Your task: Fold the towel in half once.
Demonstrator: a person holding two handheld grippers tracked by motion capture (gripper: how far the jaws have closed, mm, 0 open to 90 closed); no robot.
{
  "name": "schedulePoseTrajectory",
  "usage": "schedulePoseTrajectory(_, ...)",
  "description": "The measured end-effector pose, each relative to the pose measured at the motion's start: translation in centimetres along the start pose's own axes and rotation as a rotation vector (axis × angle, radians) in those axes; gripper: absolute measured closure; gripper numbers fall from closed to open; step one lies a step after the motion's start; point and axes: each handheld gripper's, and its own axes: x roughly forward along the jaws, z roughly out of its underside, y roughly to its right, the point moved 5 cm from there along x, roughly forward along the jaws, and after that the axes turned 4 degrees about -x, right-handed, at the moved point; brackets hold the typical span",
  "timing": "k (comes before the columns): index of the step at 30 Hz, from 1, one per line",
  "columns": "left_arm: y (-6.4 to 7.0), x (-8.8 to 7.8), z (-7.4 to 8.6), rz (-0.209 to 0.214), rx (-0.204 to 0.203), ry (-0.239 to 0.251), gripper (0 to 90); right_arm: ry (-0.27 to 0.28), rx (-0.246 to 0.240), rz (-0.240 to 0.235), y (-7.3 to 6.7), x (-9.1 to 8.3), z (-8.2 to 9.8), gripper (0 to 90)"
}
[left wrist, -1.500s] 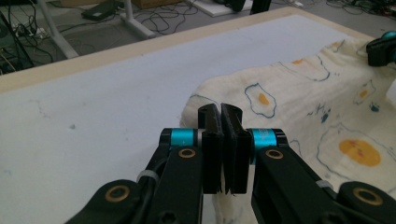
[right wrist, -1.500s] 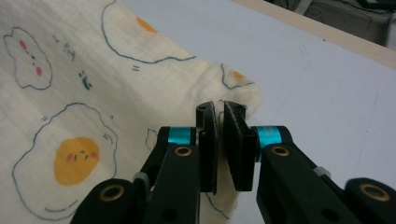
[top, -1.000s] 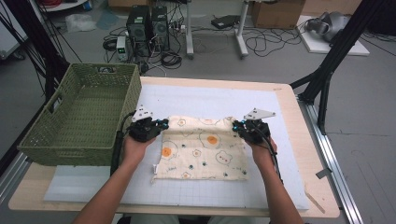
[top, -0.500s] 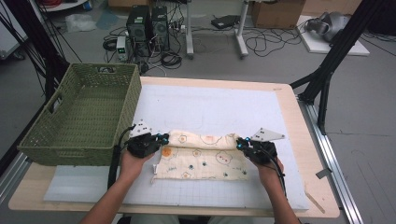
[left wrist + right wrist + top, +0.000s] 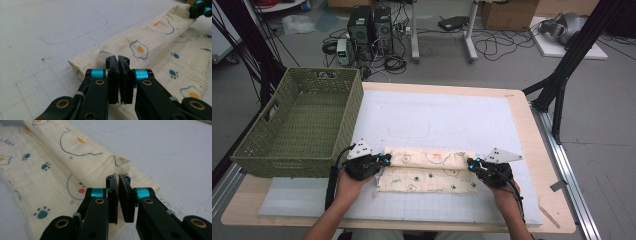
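Observation:
A cream cloth (image 5: 427, 174) printed with fried eggs and paw marks lies on the white mat (image 5: 437, 115), its far edge rolled over toward the person into a long fold. My left gripper (image 5: 385, 160) is shut on the fold's left end, and the left gripper view has the jaws pressed together (image 5: 118, 60) over the cloth (image 5: 155, 47). At the fold's right end my right gripper (image 5: 471, 162) is shut too. In the right gripper view a thin edge of the cloth (image 5: 50, 157) is pinched between its jaws (image 5: 117, 178). The right gripper (image 5: 202, 10) also appears far off in the left gripper view.
A green woven basket (image 5: 287, 160) stands at the table's left, close to my left hand. The wooden table edge (image 5: 532, 150) runs along the right of the mat. Black stand legs, cables and computer cases are on the floor beyond.
Both grippers have come toward the person with the cloth's far edge, laying it over the near half. The cloth now forms a narrower strip.

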Motion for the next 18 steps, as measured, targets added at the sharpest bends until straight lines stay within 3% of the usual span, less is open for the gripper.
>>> schedulePoseTrajectory(8,0.4,-0.5,1.2,0.026,0.005,-0.035,85.2,-0.013,-0.033,-0.036,-0.8,-0.7,1.1,88.3)
schedulePoseTrajectory(11,0.3,-0.8,1.6,0.035,-0.017,-0.047,73.2,-0.009,-0.023,-0.052,-0.8,-1.1,1.4,86.1)
schedulePoseTrajectory(15,-0.6,-2.2,0.9,0.021,-0.069,0.008,55.2,0.008,-0.024,-0.088,-1.1,-1.9,1.4,85.0)
schedulePoseTrajectory(18,-1.7,-3.2,0.5,0.004,-0.062,0.042,53.8,-0.007,-0.043,-0.085,-1.3,-2.5,1.9,84.9)
